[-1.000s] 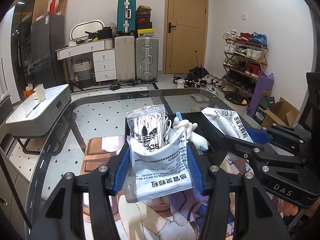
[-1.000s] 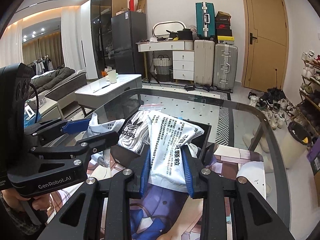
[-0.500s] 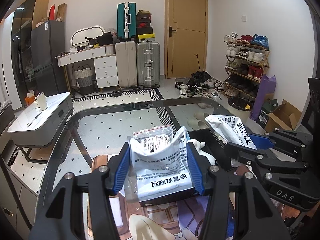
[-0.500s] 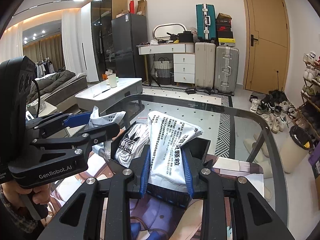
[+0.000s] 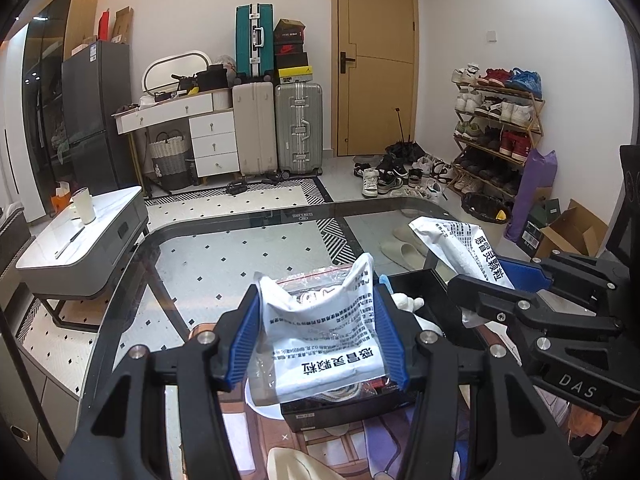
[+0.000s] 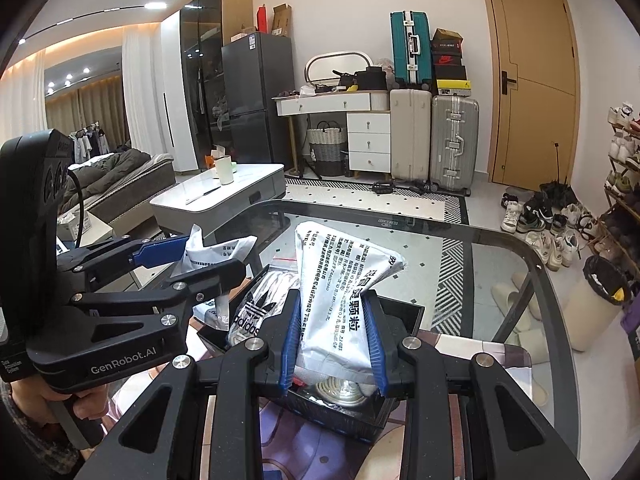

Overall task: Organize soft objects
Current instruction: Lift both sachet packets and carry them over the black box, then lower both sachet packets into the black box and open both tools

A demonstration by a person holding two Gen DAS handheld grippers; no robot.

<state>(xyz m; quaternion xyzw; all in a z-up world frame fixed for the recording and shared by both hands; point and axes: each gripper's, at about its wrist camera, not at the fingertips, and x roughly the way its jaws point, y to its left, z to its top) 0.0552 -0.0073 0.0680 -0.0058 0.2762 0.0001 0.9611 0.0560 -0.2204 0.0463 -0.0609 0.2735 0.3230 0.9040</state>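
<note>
My left gripper (image 5: 316, 340) is shut on a white printed packet (image 5: 320, 344) and holds it above the near left part of a black box (image 5: 344, 408). My right gripper (image 6: 333, 340) is shut on a second white printed packet (image 6: 340, 300) above the same black box (image 6: 400, 312). In the box lie a clear bag of Adidas socks (image 6: 256, 304) and a white soft toy (image 5: 408, 304). Each gripper shows in the other's view, the right one (image 5: 492, 280) on the right and the left one (image 6: 200, 256) on the left.
The box sits on a printed mat (image 5: 360, 448) on a glass table (image 5: 224, 264). Beyond the table edge stand a white coffee table (image 5: 80, 248), suitcases (image 5: 280, 128), a shoe rack (image 5: 500, 128) and a bin (image 6: 596, 304).
Both grippers have risen and pulled back with their packets. The box and sock bag now sit lower and partly hidden behind the packets.
</note>
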